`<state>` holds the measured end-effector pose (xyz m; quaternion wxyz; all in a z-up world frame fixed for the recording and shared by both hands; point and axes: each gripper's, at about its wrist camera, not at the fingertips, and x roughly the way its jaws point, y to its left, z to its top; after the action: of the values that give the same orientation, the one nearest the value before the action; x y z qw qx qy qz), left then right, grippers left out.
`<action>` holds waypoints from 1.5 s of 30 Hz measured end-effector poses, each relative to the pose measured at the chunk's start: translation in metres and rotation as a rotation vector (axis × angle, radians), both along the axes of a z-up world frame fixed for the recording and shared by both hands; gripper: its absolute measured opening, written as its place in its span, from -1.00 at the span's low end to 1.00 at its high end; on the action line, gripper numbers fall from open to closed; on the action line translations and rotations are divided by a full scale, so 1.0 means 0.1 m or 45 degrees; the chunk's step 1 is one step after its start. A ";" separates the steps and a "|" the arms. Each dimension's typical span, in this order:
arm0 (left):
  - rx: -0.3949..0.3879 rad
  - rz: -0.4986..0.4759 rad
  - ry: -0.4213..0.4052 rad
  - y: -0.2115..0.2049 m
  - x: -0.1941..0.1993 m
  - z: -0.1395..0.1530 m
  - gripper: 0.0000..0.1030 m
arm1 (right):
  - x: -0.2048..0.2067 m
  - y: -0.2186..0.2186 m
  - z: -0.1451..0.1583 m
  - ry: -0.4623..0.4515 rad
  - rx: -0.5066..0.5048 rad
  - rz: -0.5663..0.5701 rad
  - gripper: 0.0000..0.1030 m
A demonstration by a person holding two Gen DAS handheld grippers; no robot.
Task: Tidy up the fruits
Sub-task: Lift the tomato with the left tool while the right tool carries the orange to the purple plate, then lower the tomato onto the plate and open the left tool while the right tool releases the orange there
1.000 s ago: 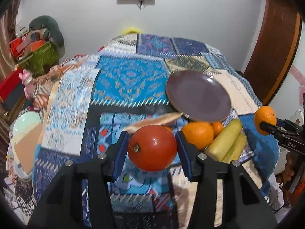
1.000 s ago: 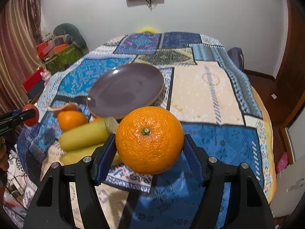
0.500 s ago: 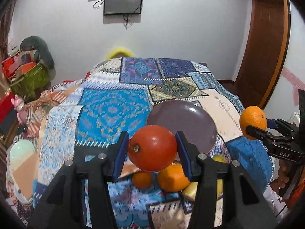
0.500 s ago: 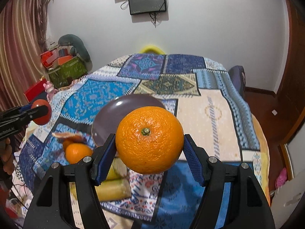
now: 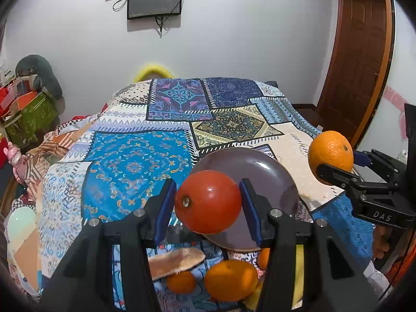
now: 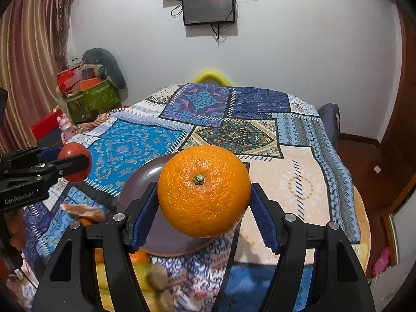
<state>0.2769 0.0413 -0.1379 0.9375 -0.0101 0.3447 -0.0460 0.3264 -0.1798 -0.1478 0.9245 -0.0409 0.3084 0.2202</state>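
My left gripper point(image 5: 207, 205) is shut on a red tomato point(image 5: 208, 202), held in the air above the near edge of the bed. My right gripper point(image 6: 204, 208) is shut on a big orange point(image 6: 204, 191), also lifted. Each gripper shows in the other's view: the tomato point(image 6: 76, 161) at the left, the orange point(image 5: 330, 153) at the right. A dark purple plate point(image 5: 270, 174) lies on the patchwork bedspread just behind both fruits. Below the left gripper lie two smaller oranges point(image 5: 230, 279), a yellow-green fruit point(image 5: 299, 270) and a tan peel piece point(image 5: 176, 261).
The patchwork bedspread point(image 5: 135, 161) stretches back to a white wall with a screen point(image 5: 154, 0). Boxes and bags point(image 5: 26, 109) crowd the left side. A wooden door point(image 5: 358, 59) stands at the right, and the floor point(image 6: 364, 161) drops off beyond the bed's right edge.
Both grippers have drawn back and risen with their fruits still gripped. The plate and the loose fruits have slid lower in both views, and more of the wall shows.
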 end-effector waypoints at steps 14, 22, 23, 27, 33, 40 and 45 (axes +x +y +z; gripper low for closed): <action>-0.015 -0.002 0.174 0.05 0.67 -0.49 -0.03 | 0.60 0.25 -0.34 0.071 -0.052 0.019 0.28; -0.058 0.005 0.263 0.07 0.94 -0.66 -0.03 | 0.88 0.37 -0.53 0.112 -0.116 0.035 0.28; -0.059 0.005 0.271 0.07 0.97 -0.67 -0.03 | 0.90 0.38 -0.55 0.117 -0.122 0.038 0.28; -0.037 -0.008 0.294 0.02 1.05 -0.72 -0.03 | 1.00 0.41 -0.62 0.158 -0.128 0.052 0.28; -0.058 0.005 0.363 0.01 1.17 -0.83 -0.03 | 1.03 0.47 -0.66 0.169 -0.148 0.068 0.28; -0.078 0.008 0.355 0.03 1.19 -0.84 -0.01 | 1.05 0.49 -0.69 0.171 -0.151 0.078 0.29; -0.037 0.012 0.344 0.00 1.18 -0.82 0.20 | 1.05 0.51 -0.70 0.180 -0.153 0.087 0.30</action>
<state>0.3946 0.0415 -0.2202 0.8826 -0.0316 0.4669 -0.0448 0.4318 -0.1293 -0.2176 0.8883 -0.0912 0.3838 0.2350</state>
